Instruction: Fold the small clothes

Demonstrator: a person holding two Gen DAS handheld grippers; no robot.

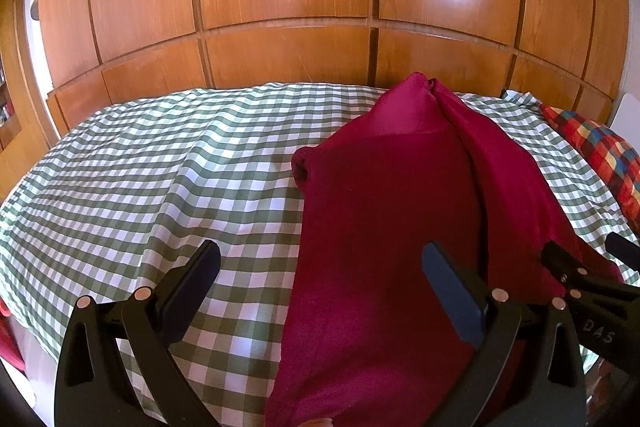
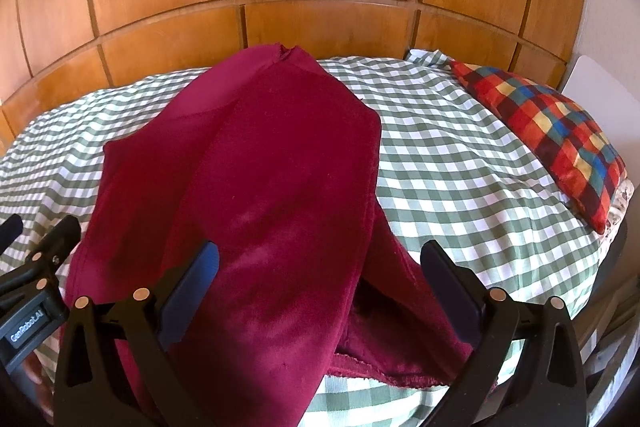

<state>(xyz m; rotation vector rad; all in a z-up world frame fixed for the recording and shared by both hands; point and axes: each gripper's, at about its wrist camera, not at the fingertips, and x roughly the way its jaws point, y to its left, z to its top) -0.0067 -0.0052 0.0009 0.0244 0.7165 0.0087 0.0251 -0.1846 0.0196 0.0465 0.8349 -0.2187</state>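
One garment (image 2: 256,163) on the bed (image 1: 160,163): dark red fleece, lying lengthwise from the near edge toward the far edge, far tip almost at the wardrobe (image 1: 280,7). It sits right of the bed's middle. Right side is folded over the body; along the near edge the fold gapes and the inner layer shows. One cuff or corner bunches on its left edge.

Two grippers, both wide open, holding nothing. Left gripper (image 1: 320,291) hangs over the near edge: left finger (image 1: 192,283) above bare checked sheet, right finger over the garment. Right gripper (image 2: 320,291) hangs over the garment's near end, both fingers spanning the folded part; whether the pads touch fabric can't be told.

Free room: the whole left half of the bed is bare sheet, plus a strip right of the garment. One plaid pillow (image 2: 552,135) takes the far-right corner, well apart from the garment.
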